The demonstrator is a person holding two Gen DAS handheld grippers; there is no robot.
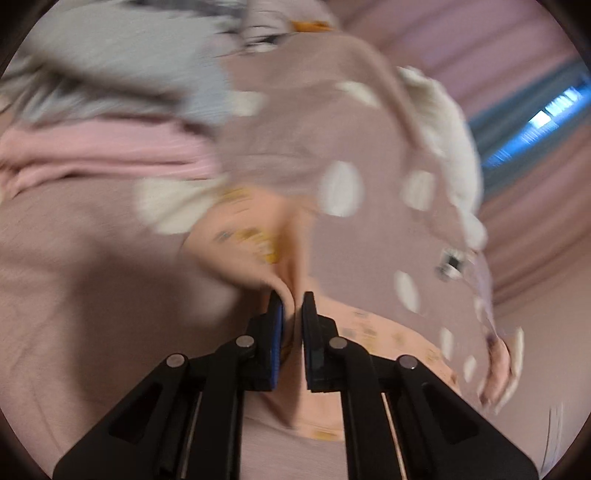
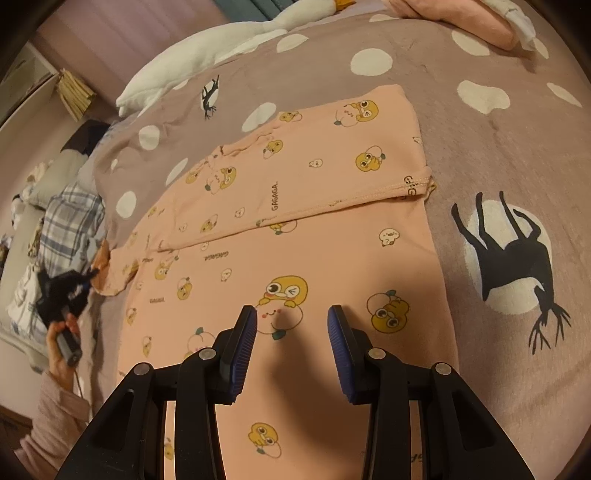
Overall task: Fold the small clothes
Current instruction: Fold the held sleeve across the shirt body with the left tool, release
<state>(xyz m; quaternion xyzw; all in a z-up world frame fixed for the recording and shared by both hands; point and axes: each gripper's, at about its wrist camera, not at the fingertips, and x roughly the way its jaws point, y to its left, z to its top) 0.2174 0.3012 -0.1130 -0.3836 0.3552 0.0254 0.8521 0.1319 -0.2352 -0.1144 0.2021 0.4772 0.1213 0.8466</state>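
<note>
Lying flat on a mauve bedspread (image 2: 480,155) printed with white spots and black deer silhouettes, the peach cartoon-print garment (image 2: 280,236) fills the middle of the right wrist view, with one part already folded over across its upper half so that a stitched hem runs across it. The right gripper (image 2: 291,314) hovers over the near part of the cloth with its blue-padded fingers (image 2: 243,332) spread apart and nothing between them. At the garment's left corner the left gripper (image 2: 79,286), held in a person's hand (image 2: 61,332) with a pale pink sleeve (image 2: 55,413), is clenched on a pinch of the peach fabric; in the blurred left wrist view its fingers (image 1: 275,314) squeeze a raised fold of that cloth. Around the garment, a white plush toy (image 2: 207,51) lies along the far edge of the bedspread, and a folded pink item (image 2: 461,18) sits at the far right corner with a pale cloth just beside it. Off the bed's left side, a blue plaid fabric (image 2: 70,225) lies heaped among other bedding, close behind the left gripper.
</note>
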